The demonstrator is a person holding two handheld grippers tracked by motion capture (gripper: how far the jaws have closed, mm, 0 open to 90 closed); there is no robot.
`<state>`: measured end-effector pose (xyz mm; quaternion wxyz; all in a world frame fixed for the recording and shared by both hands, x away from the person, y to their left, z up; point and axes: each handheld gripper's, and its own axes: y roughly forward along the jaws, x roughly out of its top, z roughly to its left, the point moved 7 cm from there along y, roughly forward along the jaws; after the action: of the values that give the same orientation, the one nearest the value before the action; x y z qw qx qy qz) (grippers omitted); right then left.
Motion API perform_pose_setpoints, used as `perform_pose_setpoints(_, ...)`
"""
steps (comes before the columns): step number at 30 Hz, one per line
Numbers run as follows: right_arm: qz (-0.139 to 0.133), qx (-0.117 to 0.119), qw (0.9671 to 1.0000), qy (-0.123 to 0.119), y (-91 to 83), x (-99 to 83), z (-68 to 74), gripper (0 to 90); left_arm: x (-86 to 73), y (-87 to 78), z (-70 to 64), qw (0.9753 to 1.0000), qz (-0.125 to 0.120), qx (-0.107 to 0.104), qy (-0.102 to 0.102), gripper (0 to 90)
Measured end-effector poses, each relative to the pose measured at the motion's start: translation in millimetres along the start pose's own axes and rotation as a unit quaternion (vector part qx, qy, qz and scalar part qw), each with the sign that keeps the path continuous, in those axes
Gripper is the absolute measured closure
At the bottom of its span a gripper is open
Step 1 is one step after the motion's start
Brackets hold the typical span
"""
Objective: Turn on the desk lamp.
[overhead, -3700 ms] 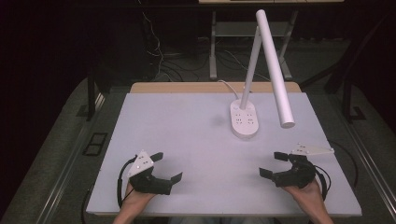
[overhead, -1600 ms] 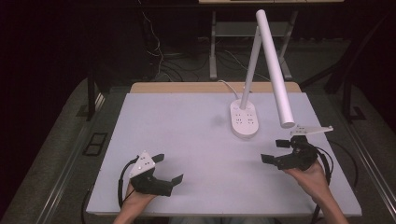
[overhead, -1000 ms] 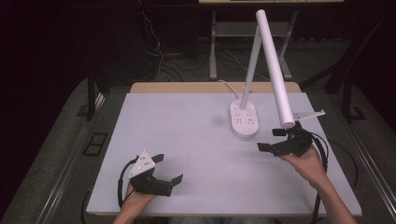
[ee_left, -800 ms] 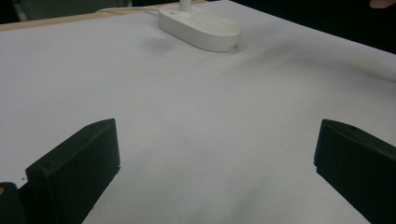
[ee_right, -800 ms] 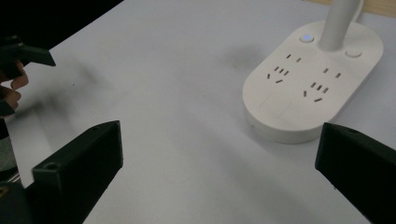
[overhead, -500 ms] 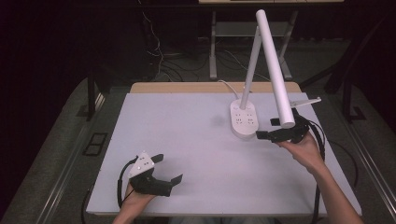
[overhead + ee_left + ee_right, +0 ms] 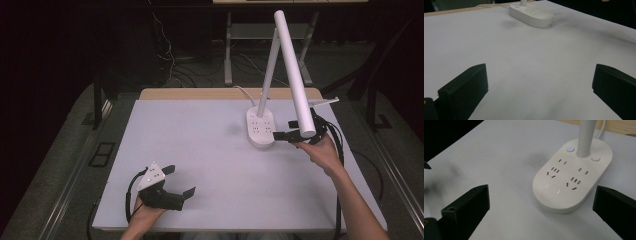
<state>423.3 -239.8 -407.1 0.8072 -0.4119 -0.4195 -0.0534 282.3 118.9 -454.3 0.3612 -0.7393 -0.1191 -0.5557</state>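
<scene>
The lamp base (image 7: 573, 175) sits on the far right part of the table (image 7: 200, 145), an oval white block with a slim white post (image 7: 586, 137) rising from its far end. Its top carries two groups of socket slots, all of them bare with no plug in any. A round button (image 7: 570, 149) with a small blue light sits beside the post on one side, a plain white button (image 7: 595, 158) on the other, and a larger oval pad (image 7: 551, 191) lies at the near end. From the top of the post, the long white lamp head (image 7: 294, 70) slopes down towards you on the right. A white cord (image 7: 243, 91) runs from the base back to the wooden far edge of the table.

Your right gripper (image 7: 290, 129) is just beside the base, on its right side, partly under the low end of the lamp head. Its jaws stand wide apart and grasp nothing; in the right gripper view the base lies between and beyond them, not touched.

Your left gripper (image 7: 176, 181) rests near the front left edge of the table, well apart from the lamp. Its jaws are also spread wide with nothing between them but bare white tabletop, and in the left gripper view the base (image 7: 532, 15) shows far off.
</scene>
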Motion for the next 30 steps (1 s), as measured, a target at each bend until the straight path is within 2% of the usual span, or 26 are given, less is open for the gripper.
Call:
perform_pose_setpoints(9,0.007,-0.003,1.0000,-0.004,10.7,8.7,-8.6,0.3,0.1,-0.1,-0.4,1.0000,0.000,-0.001,0.001,0.0)
perform_pose_setpoints(15,0.005,-0.002,1.0000,0.004,18.1,15.1,-17.5,0.3,-0.4,-0.3,-0.2,1.0000,0.001,-0.002,0.002,0.0)
perform_pose_setpoints(30,0.011,-0.018,0.9993,0.031,33.2,20.3,-44.4,0.4,-0.5,-0.7,-1.7,1.0000,0.002,-0.005,0.003,0.0)
